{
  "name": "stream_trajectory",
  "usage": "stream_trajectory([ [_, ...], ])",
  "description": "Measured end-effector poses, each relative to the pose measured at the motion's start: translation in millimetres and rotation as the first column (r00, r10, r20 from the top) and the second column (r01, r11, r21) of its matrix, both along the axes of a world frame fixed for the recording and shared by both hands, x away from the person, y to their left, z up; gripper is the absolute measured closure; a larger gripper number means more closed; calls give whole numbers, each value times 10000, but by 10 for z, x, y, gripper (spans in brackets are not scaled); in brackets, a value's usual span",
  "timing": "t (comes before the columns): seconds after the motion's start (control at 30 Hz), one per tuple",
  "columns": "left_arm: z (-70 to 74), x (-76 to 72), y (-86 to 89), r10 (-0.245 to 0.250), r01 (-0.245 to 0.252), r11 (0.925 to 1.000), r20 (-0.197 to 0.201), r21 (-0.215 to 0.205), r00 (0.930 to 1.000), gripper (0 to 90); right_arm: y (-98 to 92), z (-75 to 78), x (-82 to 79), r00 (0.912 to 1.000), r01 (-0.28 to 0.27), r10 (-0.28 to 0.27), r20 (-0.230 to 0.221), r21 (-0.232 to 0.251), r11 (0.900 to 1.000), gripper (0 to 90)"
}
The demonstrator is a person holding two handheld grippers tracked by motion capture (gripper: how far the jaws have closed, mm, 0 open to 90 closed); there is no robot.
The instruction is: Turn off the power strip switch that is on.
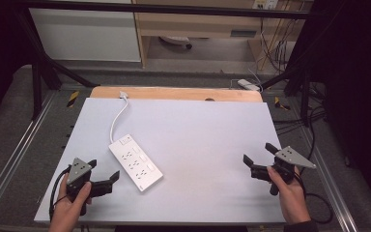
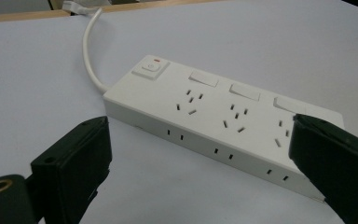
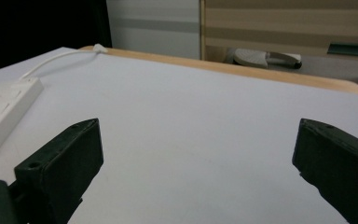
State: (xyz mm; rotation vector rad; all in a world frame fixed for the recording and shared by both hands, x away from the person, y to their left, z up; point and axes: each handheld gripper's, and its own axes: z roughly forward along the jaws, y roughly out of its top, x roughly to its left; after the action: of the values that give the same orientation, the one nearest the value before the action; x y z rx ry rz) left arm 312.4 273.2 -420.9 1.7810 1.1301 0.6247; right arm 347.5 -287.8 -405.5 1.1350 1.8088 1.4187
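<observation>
Strip [image 1: 135,162] lies near the left gripper [image 1: 104,176], jaws wide; right gripper [image 1: 260,157] gapes too, well apart. I'd approach squarely, minding the cord [image 1: 118,118].

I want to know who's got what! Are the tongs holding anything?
No. The left tongs and right tongs are both open, holding nothing; the power strip lies untouched.
</observation>
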Motion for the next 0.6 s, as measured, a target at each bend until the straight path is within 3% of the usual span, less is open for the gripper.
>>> stream_trajectory([
  [0.4,7,-4,-12,-89,89,10000,51,43,9999,60,51,-384,6,9941,-251,273,-1051,219,9994,27],
  [0.6,9,-3,-13,-100,99,9999,83,96,9999,60,263,-511,91,9862,-664,551,-1561,-687,9954,30],
])
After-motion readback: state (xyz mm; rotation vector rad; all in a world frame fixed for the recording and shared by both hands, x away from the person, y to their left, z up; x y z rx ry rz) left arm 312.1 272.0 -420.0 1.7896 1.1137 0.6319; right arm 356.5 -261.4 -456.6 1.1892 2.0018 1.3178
